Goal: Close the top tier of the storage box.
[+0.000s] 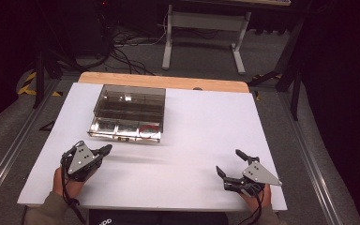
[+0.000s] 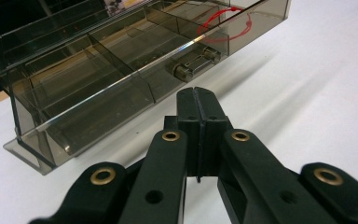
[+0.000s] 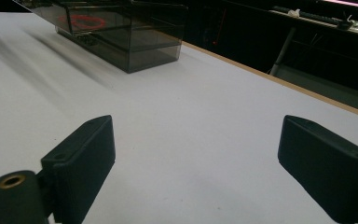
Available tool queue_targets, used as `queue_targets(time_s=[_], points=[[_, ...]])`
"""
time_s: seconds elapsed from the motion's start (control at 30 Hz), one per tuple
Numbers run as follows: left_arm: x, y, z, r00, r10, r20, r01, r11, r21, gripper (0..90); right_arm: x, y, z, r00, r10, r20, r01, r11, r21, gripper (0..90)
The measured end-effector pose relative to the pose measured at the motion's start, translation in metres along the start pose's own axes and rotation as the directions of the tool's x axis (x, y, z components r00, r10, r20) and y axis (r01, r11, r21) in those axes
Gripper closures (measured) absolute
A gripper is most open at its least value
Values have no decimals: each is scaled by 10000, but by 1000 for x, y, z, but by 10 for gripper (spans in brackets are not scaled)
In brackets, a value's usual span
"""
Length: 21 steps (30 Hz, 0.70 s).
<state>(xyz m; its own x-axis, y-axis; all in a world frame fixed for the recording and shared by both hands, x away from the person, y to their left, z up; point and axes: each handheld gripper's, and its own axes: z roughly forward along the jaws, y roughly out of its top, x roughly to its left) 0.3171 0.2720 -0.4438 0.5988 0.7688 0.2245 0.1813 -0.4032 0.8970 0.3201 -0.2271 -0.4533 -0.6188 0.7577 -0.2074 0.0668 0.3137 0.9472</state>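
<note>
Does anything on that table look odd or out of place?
Nothing looks spilled or broken. The smoky clear organizer box sits slightly askew to the table edge, with a red loop lying in one end compartment. Otherwise nothing stands out.

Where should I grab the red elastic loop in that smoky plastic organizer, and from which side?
Probably from straight above. The red loop lies flat in the front right compartment of the open organizer, with divider walls around it, so a sideways approach is blocked. Pinch one arc of the loop. The left gripper is nearer but shut; the right gripper is open.
</note>
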Motion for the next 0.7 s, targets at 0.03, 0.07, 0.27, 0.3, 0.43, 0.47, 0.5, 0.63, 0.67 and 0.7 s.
queue_targets(time_s=[0.03,0.07,0.27,0.3,0.43,0.47,0.5,0.63,0.67,0.7], points=[[1,1,0,9999,127,-79,-127,9999,12,897,0,0,0,10000,-4,-6,4,10000,15,119],[1,1,1,9999,152,-55,-152,9999,14,897,1,0,0,10000,-20,-5,20,10000,15,119],[5,9,6,9997,207,-92,-208,9997,-104,896,1,0,1,9999,-68,-82,68,10000,20,118],[5,10,8,9997,226,-86,-227,9997,-82,896,0,0,1,10000,20,-80,-20,10000,-20,118],[7,18,15,9996,279,-63,-280,9995,-138,896,0,0,0,10000,20,-66,-20,10000,-33,118],[7,19,18,9993,368,-93,-369,9993,-104,896,0,0,0,10000,1,-66,-1,10000,-23,118],[7,20,19,9992,382,-85,-383,9992,-97,896,0,0,0,10000,25,-65,-25,10000,-53,118],[8,23,24,9992,387,-61,-387,9992,-60,896,0,0,-1,10000,28,-54,-28,10000,-76,118],[8,23,25,9991,417,-86,-418,9991,-47,896,0,0,-1,10000,30,-68,-30,10000,-75,118],[9,24,26,9992,385,-89,-385,9992,-44,896,0,0,0,10000,2,-62,-2,10000,-66,118]])
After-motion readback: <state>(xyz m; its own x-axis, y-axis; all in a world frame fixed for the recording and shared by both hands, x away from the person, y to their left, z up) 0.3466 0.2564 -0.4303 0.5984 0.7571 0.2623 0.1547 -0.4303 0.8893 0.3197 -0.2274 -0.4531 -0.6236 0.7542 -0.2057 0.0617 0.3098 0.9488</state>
